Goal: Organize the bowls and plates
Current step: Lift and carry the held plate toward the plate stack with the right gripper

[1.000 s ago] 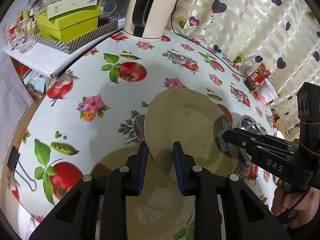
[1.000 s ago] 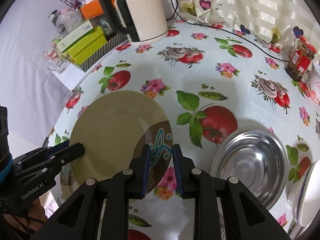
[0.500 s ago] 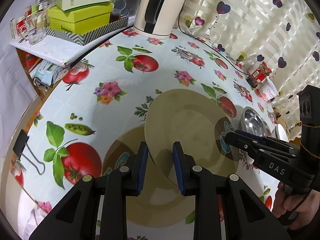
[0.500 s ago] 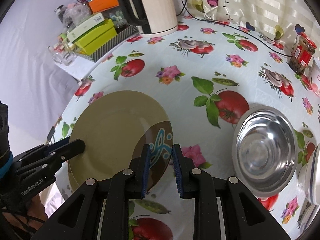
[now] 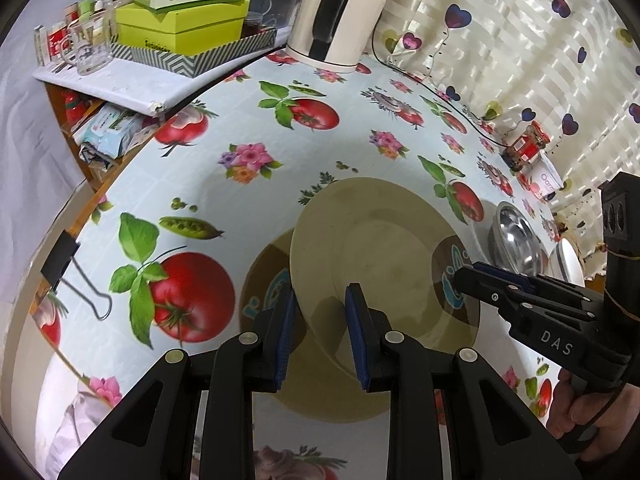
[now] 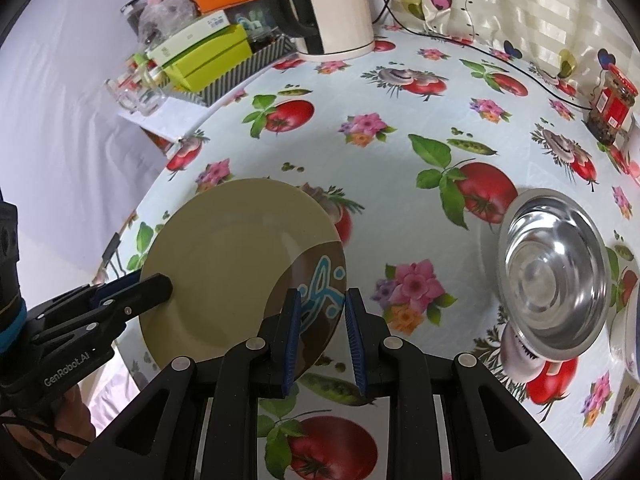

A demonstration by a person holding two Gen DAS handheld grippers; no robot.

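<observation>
Steel bowl (image 6: 554, 272) empty, beside plate (image 6: 224, 264)

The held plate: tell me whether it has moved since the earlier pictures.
Yes. In the right wrist view the plate now hangs farther from the steel bowl and nearer the table's left edge.

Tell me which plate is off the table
The upper plate, gripped at opposite rims by both tongs; the other plate lies flat beneath it.
</observation>
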